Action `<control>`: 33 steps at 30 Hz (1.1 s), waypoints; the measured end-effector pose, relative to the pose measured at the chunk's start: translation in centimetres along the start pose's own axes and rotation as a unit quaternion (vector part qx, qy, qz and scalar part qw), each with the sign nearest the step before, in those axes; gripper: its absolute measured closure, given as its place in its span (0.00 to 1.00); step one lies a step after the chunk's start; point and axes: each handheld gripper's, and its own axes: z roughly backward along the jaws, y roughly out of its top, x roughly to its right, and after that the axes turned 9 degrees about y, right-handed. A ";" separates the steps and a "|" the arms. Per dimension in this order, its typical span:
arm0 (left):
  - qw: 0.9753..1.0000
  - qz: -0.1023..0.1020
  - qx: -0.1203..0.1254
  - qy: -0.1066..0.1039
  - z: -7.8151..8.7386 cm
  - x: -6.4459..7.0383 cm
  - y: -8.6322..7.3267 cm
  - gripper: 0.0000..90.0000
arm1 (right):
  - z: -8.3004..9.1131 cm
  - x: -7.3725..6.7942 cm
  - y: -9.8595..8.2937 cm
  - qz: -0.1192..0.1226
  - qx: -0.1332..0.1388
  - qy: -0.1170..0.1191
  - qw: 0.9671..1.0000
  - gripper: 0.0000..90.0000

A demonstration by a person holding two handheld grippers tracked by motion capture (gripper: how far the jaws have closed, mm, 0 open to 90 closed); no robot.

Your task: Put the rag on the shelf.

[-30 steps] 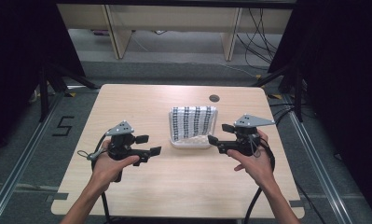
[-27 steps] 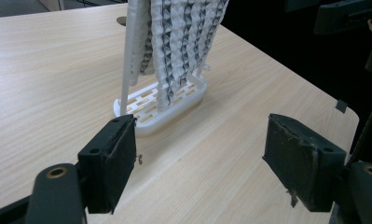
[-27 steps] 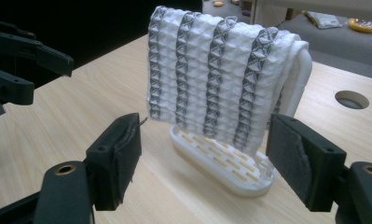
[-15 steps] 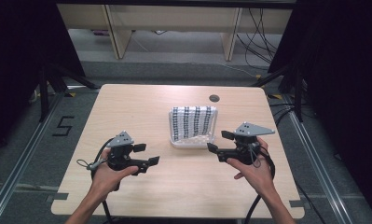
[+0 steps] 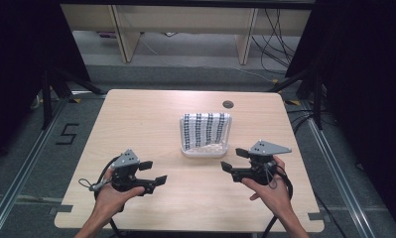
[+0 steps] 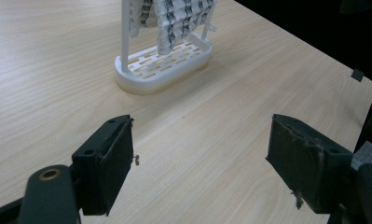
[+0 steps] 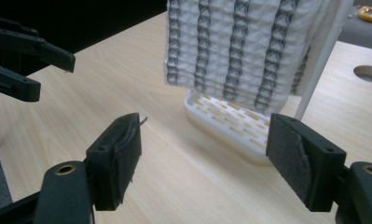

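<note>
A white cloth with dark patterned stripes (image 5: pixel 205 130) (image 7: pixel 242 51) (image 6: pixel 172 16) hangs over a small white rack with an oval slotted base (image 5: pixel 204 150) (image 6: pixel 162 65) (image 7: pixel 230 123) in the middle of the wooden table (image 5: pixel 136 119). My left gripper (image 5: pixel 153 172) (image 6: pixel 200 163) is held low over the table's front left, open and empty, jaws pointing right. My right gripper (image 5: pixel 233 160) (image 7: pixel 202 158) is at the front right, open and empty, jaws pointing left toward the rack. The left gripper's jaws also appear at the far left of the right gripper view.
A round cable hole (image 5: pixel 228 104) (image 7: pixel 369 73) sits in the table near its far edge, behind the rack. Dark curtains flank both sides. Cables lie on the floor beyond the table.
Both hands have drawn back toward the table's front edge, away from the rack. The cloth and rack have not moved.
</note>
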 end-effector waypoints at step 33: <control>1.000 -0.009 -0.012 0.018 1.0 0.2 -5.3 0.24 | 0.3 -0.9 -6.4 -0.025 -0.021 0.016 0.999 0.18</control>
